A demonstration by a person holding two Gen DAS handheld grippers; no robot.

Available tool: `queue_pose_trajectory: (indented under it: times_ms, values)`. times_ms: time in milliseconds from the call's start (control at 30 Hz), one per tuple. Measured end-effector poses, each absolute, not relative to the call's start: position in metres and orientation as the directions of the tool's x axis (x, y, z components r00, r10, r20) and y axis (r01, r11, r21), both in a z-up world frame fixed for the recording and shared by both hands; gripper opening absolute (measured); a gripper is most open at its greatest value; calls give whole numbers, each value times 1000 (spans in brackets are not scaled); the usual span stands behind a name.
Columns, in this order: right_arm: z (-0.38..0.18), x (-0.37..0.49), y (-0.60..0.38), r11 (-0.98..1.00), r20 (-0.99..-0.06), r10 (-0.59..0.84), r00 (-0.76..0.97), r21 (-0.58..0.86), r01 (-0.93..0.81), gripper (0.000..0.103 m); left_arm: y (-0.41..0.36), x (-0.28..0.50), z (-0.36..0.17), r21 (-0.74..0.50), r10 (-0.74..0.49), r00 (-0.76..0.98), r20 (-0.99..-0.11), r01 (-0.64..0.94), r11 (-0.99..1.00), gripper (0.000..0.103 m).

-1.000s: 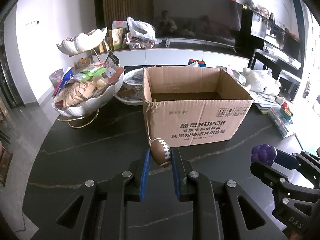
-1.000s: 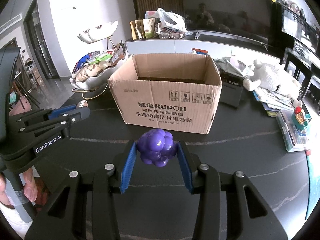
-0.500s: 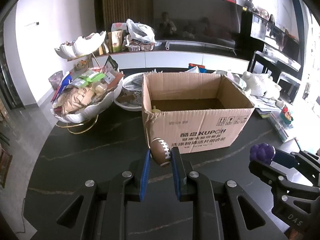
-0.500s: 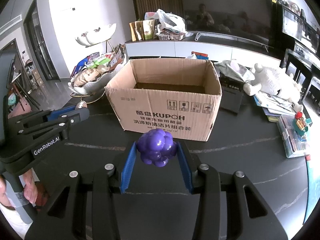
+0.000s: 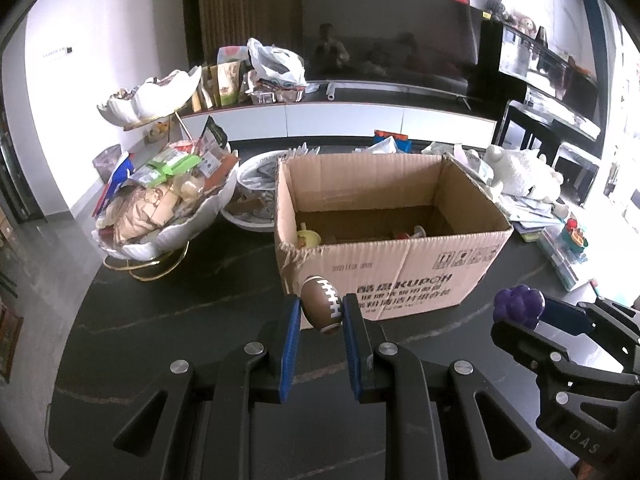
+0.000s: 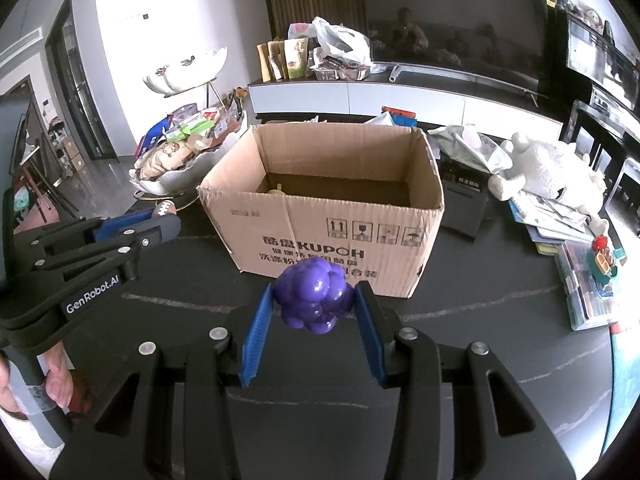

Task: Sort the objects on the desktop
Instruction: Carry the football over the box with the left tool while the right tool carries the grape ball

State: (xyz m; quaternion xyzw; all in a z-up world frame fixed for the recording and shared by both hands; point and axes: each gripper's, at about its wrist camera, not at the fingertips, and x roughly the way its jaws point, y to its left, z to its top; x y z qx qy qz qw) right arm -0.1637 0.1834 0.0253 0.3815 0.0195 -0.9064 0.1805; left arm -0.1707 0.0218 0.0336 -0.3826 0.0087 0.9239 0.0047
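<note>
Plenty of bare dark marble-look tabletop point(image 6: 168, 280) in front of the open brown cardboard box point(image 6: 332, 236), so the near side's clear. The box top is wide open, with a few small things low inside. Left side is crowded by a white shell-shaped bowl heaped with snack packets point(image 5: 160, 208); right side by a white plush toy point(image 6: 552, 176) and a clear plastic storage case point(image 6: 588, 292).

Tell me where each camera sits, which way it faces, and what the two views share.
Left wrist: on the left gripper, looking along its fingers down at the box; its pads clamp a football; the right gripper shows at the right edge.
Right wrist: on the right gripper, facing the same box; it clamps purple grapes; the left gripper and a hand show at left.
Shared: box, both toys, both grippers, black table.
</note>
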Motion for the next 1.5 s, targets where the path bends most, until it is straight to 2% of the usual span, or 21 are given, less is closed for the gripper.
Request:
queue_pose_trajectory:
  times_ms: [933, 1500]
  values:
    - [51, -208, 186, -934, -663, -326, -674, 114, 340, 39, 29, -212, 49, 20, 17, -735, -678, -42, -999, 19]
    - [50, -254, 180, -932, -688, -329, -647, 125, 340, 39, 24, -257, 45, 14, 13, -706, -708, -33, -999, 19]
